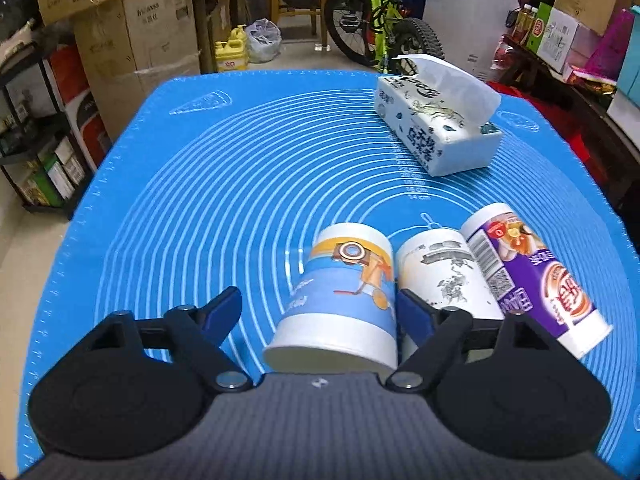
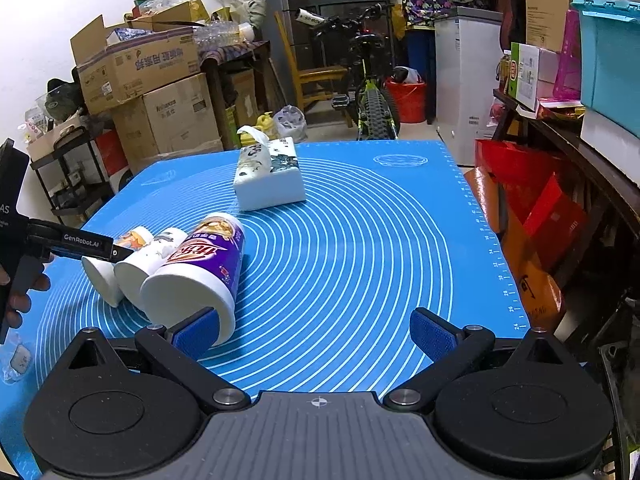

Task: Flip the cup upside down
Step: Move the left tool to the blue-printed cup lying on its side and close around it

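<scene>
Three paper cups lie on their sides side by side on the blue mat. The blue-and-orange cup lies between the open fingers of my left gripper, its mouth toward the camera; the right fingertip sits between it and the white cup. The purple cup lies furthest right. In the right wrist view the purple cup is nearest, then the white cup and the blue-and-orange cup. My right gripper is open and empty, its left fingertip just in front of the purple cup's rim.
A white tissue box stands on the far part of the mat, also seen in the right wrist view. Around the table are cardboard boxes, a bicycle, a white freezer and a cluttered shelf on the right.
</scene>
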Demonstrator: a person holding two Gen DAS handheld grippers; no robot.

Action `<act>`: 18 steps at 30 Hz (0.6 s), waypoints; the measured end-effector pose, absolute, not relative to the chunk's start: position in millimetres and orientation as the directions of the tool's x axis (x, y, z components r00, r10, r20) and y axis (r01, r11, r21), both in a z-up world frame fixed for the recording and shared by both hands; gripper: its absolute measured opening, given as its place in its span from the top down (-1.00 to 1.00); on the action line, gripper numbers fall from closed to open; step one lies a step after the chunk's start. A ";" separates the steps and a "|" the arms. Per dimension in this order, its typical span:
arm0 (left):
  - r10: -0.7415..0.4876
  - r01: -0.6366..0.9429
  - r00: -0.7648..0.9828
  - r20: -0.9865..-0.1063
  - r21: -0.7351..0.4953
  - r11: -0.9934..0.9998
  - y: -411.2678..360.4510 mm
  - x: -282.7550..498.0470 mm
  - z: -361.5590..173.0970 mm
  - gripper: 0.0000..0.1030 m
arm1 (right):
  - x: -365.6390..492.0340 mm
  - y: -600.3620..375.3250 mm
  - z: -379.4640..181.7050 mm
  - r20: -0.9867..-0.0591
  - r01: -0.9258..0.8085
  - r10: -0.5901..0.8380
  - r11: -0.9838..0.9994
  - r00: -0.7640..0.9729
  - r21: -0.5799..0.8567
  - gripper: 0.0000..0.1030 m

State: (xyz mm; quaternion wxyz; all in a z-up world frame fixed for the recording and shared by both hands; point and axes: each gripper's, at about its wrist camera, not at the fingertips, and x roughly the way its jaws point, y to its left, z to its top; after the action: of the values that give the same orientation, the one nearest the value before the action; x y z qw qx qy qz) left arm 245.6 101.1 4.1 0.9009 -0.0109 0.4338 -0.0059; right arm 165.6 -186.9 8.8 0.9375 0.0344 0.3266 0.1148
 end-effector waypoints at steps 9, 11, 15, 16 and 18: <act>-0.045 0.021 0.633 -0.773 -0.041 0.999 98.5 241.0 7.6 -0.19 | 164.7 -182.7 10.3 -0.607 -0.193 0.235 0.972 0.759 0.135 -0.95; -0.040 0.016 0.645 -0.763 -0.039 0.999 98.6 239.4 10.3 -0.19 | 163.9 -183.0 10.6 -0.608 -0.193 0.235 0.972 0.759 0.134 -0.95; -0.035 0.008 0.645 -0.763 -0.040 0.999 100.6 239.3 11.5 -0.19 | 163.2 -181.8 12.4 -0.609 -0.198 0.234 0.972 0.758 0.127 -0.95; -0.031 0.002 0.644 -0.764 -0.038 0.999 101.4 239.3 10.7 -0.19 | 163.1 -182.0 12.5 -0.609 -0.199 0.234 0.972 0.758 0.126 -0.95; -0.023 -0.012 0.644 -0.765 -0.040 0.999 103.2 239.1 9.3 -0.19 | 162.5 -181.3 13.0 -0.609 -0.202 0.234 0.972 0.758 0.121 -0.95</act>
State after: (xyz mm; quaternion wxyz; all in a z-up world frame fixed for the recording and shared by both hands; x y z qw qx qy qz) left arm 239.1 103.2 9.3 0.9063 -0.0207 0.4221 -0.0032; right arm 162.5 -181.3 13.0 0.9373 0.0242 0.3277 0.1162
